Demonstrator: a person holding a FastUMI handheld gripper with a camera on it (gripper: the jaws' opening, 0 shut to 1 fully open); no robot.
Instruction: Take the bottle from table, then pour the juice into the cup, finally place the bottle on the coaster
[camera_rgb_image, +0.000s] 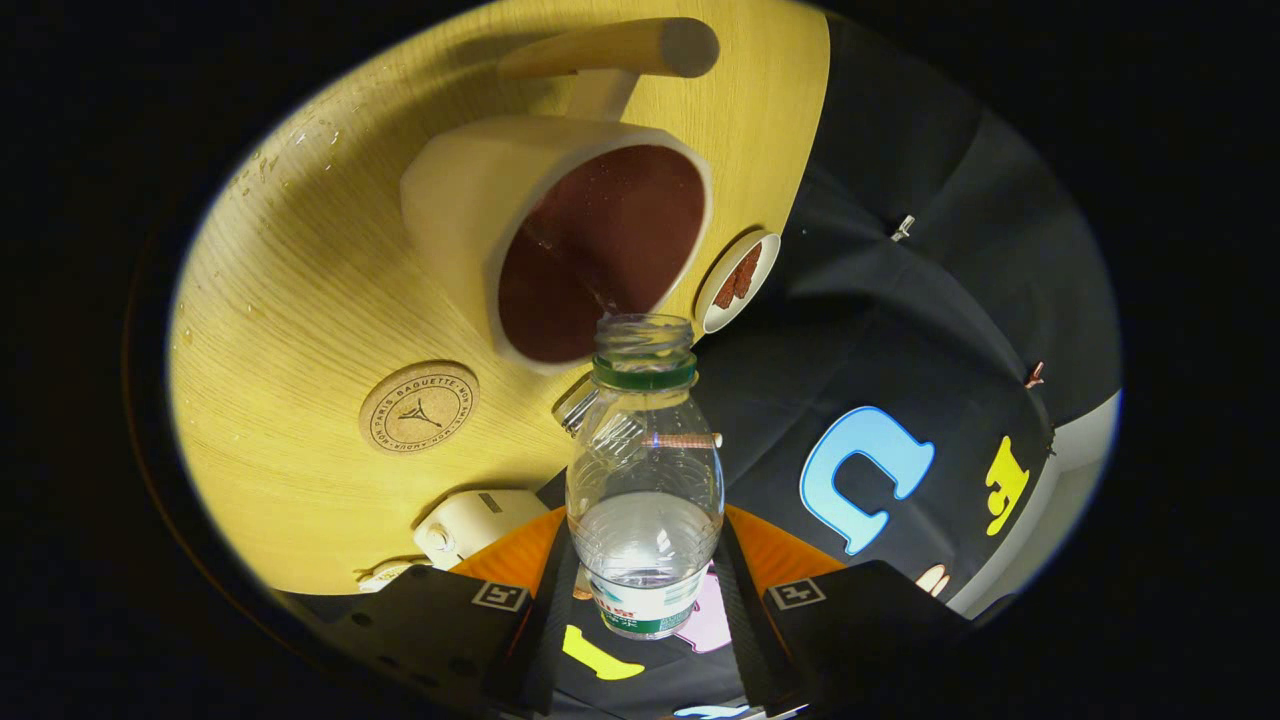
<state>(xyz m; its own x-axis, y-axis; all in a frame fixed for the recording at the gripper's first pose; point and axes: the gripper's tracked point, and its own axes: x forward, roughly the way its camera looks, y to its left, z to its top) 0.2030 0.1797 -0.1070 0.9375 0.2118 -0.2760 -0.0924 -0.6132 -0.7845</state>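
My gripper (645, 585) is shut on a clear plastic bottle (645, 470), both fingers pressing on its lower body at the label. The bottle is uncapped, has a green neck ring, and still holds some clear liquid. It is tilted so its mouth sits at the rim of a cream cup (560, 235) with a dark red inside, and a thin stream runs from the mouth into the cup. The cup stands on the yellow wooden table (300, 300) and has a long wooden handle. A round cork coaster (419, 407) lies on the table beside the cup, bare.
A small white dish (737, 280) with reddish pieces sits at the table edge beyond the cup. A white device (475, 522) lies near the table edge close to my left finger. Water drops dot the table's far side. The black booth cloth hangs past the table edge.
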